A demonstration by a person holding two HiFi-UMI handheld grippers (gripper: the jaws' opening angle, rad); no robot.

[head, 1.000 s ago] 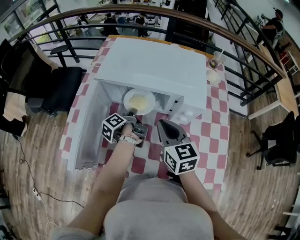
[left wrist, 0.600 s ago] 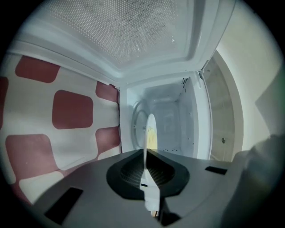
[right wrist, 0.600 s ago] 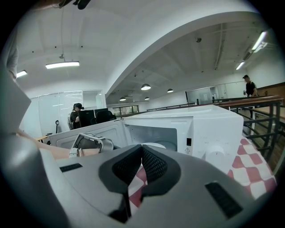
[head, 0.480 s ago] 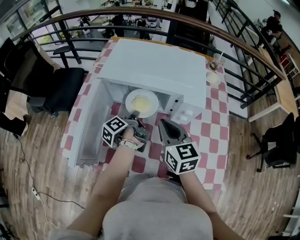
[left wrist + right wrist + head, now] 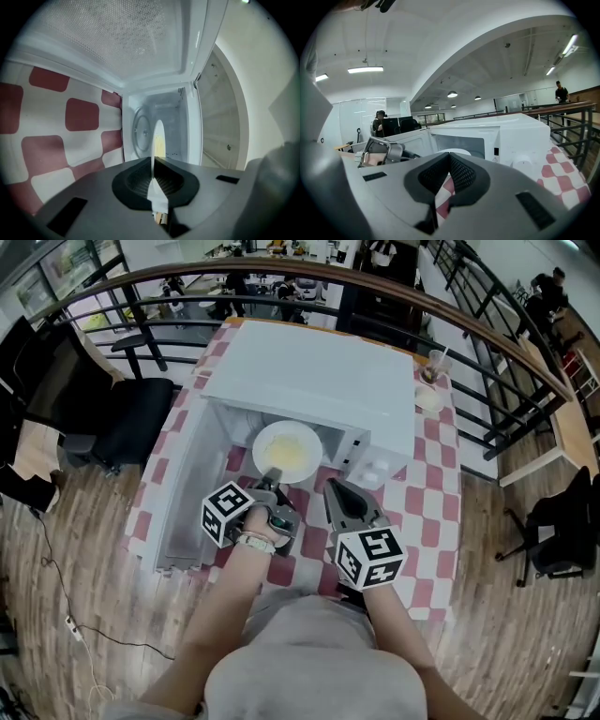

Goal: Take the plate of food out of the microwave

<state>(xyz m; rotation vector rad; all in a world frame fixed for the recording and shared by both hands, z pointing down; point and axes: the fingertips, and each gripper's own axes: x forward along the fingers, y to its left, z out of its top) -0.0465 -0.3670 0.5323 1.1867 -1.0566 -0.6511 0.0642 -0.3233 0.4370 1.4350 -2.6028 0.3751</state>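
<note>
A white plate (image 5: pixel 287 452) with yellow food hangs at the mouth of the white microwave (image 5: pixel 319 381), whose door (image 5: pixel 187 502) stands swung open to the left. My left gripper (image 5: pixel 269 476) is shut on the plate's near rim. In the left gripper view the plate (image 5: pixel 158 136) shows edge-on between the closed jaws of the left gripper (image 5: pixel 153 161), with the empty cavity and its glass turntable (image 5: pixel 140 136) behind it. My right gripper (image 5: pixel 335 488) hovers over the checked cloth to the right of the plate, shut with nothing in it. In the right gripper view the right gripper (image 5: pixel 449 157) points at the microwave (image 5: pixel 501 133).
The table wears a red and white checked cloth (image 5: pixel 422 484). A cup with a straw (image 5: pixel 434 362) and a small bowl (image 5: pixel 429 397) stand at the far right corner. A black chair (image 5: pixel 131 418) is left of the table and a curved railing (image 5: pixel 487 334) runs behind it.
The left gripper has lifted a little and drawn back toward me with the plate, which now sits further out of the microwave. The right gripper has stayed in place.
</note>
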